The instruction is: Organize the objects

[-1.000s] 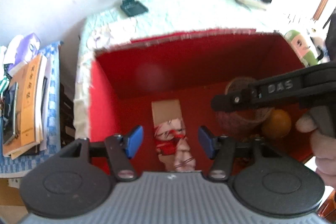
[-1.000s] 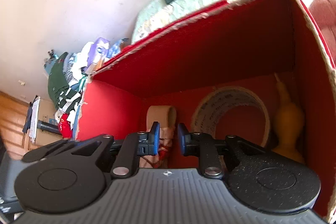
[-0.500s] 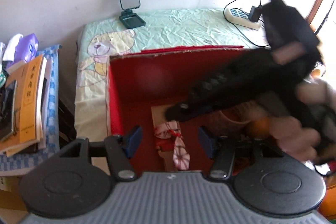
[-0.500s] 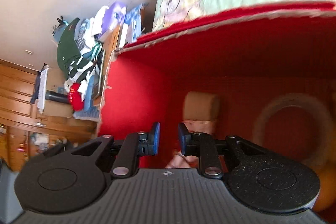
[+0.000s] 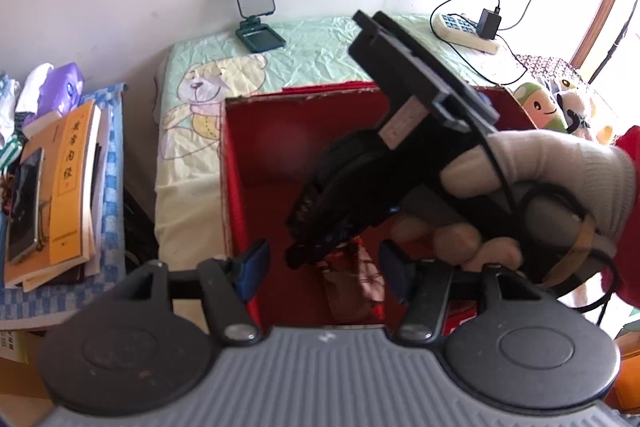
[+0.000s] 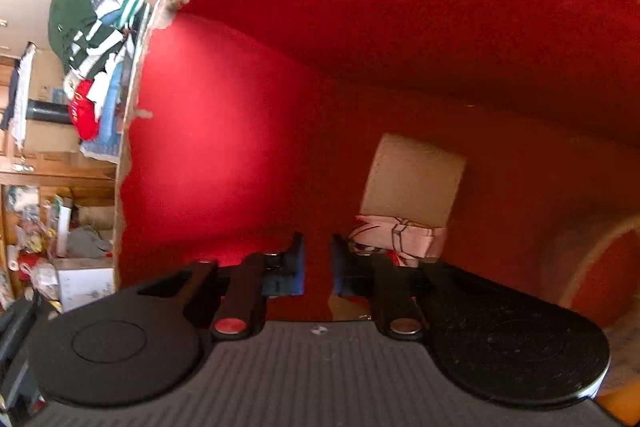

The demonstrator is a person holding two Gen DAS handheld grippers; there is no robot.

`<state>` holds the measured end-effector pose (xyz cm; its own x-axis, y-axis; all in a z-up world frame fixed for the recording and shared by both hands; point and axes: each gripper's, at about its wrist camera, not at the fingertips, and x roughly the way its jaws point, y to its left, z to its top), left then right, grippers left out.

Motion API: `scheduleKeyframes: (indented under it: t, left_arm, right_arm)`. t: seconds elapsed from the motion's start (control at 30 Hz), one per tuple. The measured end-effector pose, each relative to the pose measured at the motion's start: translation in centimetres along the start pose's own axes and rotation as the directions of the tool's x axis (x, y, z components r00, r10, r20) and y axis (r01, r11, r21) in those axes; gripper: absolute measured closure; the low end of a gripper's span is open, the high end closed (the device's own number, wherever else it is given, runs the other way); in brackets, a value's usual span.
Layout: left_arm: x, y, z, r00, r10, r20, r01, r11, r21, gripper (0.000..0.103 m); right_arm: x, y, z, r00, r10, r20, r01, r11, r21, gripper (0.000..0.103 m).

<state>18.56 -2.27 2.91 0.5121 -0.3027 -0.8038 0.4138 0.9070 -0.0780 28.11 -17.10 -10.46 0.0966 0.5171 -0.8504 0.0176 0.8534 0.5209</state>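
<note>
Over the red box [image 6: 224, 147], our right gripper [image 6: 318, 259] has just closed empty; left gripper [image 5: 320, 267] hangs open; next we reach for the cloth bundle [image 6: 396, 239].

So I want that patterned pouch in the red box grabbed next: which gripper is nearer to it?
Right. The right gripper is down inside the red box, fingertips beside the pouch. The left gripper hovers above the box.

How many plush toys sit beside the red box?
2: a green-capped plush toy just past the red box's far right corner, and a white plush toy right beside it. The hand may hide others.
</note>
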Motion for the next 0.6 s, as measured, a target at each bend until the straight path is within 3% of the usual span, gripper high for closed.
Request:
scheduleKeyframes:
  t: [0.1,0.2,0.23,0.37,0.43,0.6]
  left_arm:
    - [0.2,0.0,0.1,1.0,-0.002,0.003,0.002,1.0,0.008,0.041]
    - [0.5,0.0,0.2,1.0,-0.002,-0.003,0.002,1.0,0.014,0.04]
    - [0.7,0.0,0.3,1.0,-0.001,-0.006,0.001,1.0,0.015,0.04]
    - [0.7,-0.1,0.4,1.0,-0.007,-0.007,0.007,1.0,0.021,0.039]
    - [0.7,-0.2,0.4,1.0,-0.003,-0.004,0.004,1.0,0.028,0.037]
    - [1.3,-0.2,0.7,1.0,0.009,-0.024,-0.009,1.0,0.019,0.037]
  right_arm:
    - [-0.9,-0.4,-0.3,0.993,-0.119,0.011,0.12,0.992,-0.04,0.103]
    - [-2.3,-1.7,-0.9,0.977,-0.202,0.068,0.205,0.978,-0.039,0.097]
    - [-2.7,-2.5,-0.9,0.977,-0.197,0.079,0.199,0.98,-0.015,0.103]
    - [-3.6,-4.3,-1.5,0.987,-0.13,0.095,0.125,0.99,0.057,0.103]
    - [-3.8,-4.5,-2.1,0.993,-0.068,0.093,0.063,0.996,0.055,0.092]
    - [-4.0,-4.7,-2.8,0.992,-0.042,0.117,0.035,0.998,0.056,0.092]
